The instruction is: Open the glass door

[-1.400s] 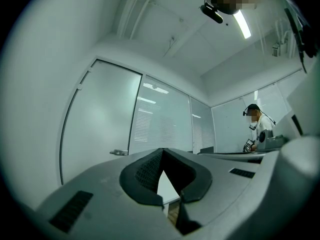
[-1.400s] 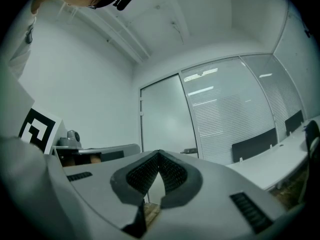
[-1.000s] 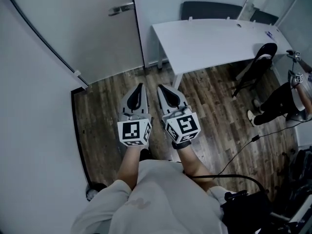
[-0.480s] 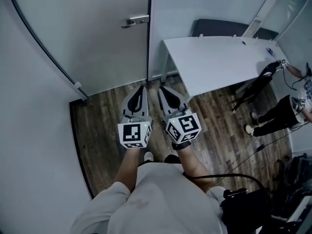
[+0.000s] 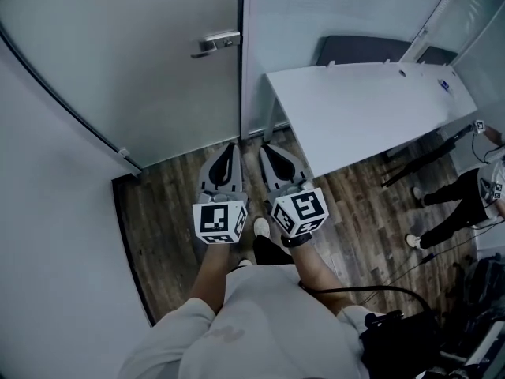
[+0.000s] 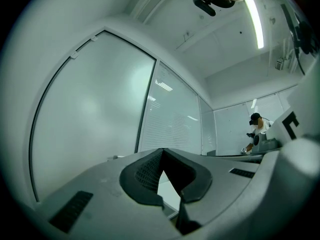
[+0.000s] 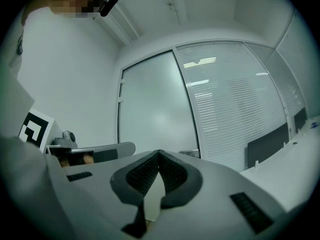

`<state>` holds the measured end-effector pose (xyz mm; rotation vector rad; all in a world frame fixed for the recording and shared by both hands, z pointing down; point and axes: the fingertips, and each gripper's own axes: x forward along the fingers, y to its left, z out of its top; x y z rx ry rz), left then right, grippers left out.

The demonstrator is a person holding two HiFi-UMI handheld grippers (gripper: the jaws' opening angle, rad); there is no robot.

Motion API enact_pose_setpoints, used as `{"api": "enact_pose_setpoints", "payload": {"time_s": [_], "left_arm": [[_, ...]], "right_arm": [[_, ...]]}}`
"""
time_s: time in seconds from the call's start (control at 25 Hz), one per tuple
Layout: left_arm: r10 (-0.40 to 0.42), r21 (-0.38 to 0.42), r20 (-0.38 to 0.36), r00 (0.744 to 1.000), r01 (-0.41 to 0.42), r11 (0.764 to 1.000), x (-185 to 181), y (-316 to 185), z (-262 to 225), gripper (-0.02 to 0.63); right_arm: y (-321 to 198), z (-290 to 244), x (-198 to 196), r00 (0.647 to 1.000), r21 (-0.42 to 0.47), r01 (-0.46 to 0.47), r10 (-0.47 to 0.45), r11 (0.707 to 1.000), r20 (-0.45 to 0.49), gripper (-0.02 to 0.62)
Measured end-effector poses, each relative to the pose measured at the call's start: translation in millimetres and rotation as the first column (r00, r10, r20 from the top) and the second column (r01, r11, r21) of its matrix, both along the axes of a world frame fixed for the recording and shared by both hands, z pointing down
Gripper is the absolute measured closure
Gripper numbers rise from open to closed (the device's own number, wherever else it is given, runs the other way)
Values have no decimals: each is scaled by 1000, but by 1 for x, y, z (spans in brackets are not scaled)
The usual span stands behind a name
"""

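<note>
The frosted glass door (image 5: 142, 61) stands closed ahead, its metal lever handle (image 5: 217, 42) near the right edge by the frame. My left gripper (image 5: 230, 145) and right gripper (image 5: 265, 147) are held side by side over the wood floor, short of the door, pointing at it. Both are shut with nothing in them. In the left gripper view the gripper (image 6: 162, 152) faces the door (image 6: 95, 119), with the handle (image 6: 114, 157) just over its jaw. In the right gripper view the gripper (image 7: 159, 153) points at the door (image 7: 155, 109) and the handle (image 7: 191, 152).
A white table (image 5: 371, 109) stands close on the right, with a dark chair back (image 5: 371, 50) behind it. A white wall (image 5: 55, 235) curves along the left. Another person (image 5: 465, 204) stands at the far right; cables and dark gear (image 5: 410, 330) lie by my feet.
The person has walked toward the door: door, handle and table have come closer and lower in the head view. Both grippers stay shut, side by side.
</note>
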<state>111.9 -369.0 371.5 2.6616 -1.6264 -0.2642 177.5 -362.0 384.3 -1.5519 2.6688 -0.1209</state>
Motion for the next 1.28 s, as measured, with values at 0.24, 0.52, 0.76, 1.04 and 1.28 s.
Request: {"api": "enact_pose_setpoints", "payload": {"time_s": [0.24, 0.52, 0.76, 1.04, 1.28], "left_arm": [[-27, 46, 28, 999, 25, 999, 21, -79, -23, 604], [-62, 6, 16, 998, 61, 998, 41, -146, -23, 604], [-44, -28, 32, 999, 45, 999, 56, -181, -7, 604], [-2, -49, 35, 999, 4, 999, 55, -238, 15, 604], [49, -16, 52, 997, -49, 999, 38, -295, 1, 604]], "right_arm": [[-82, -22, 18, 999, 61, 32, -34, 998, 23, 592], [-150, -27, 43, 997, 45, 59, -61, 997, 46, 592], [-185, -9, 66, 997, 1, 21, -21, 1000, 69, 592], [-236, 12, 64, 998, -29, -26, 28, 999, 57, 592], [-286, 2, 50, 996, -8, -84, 84, 996, 36, 592]]}}
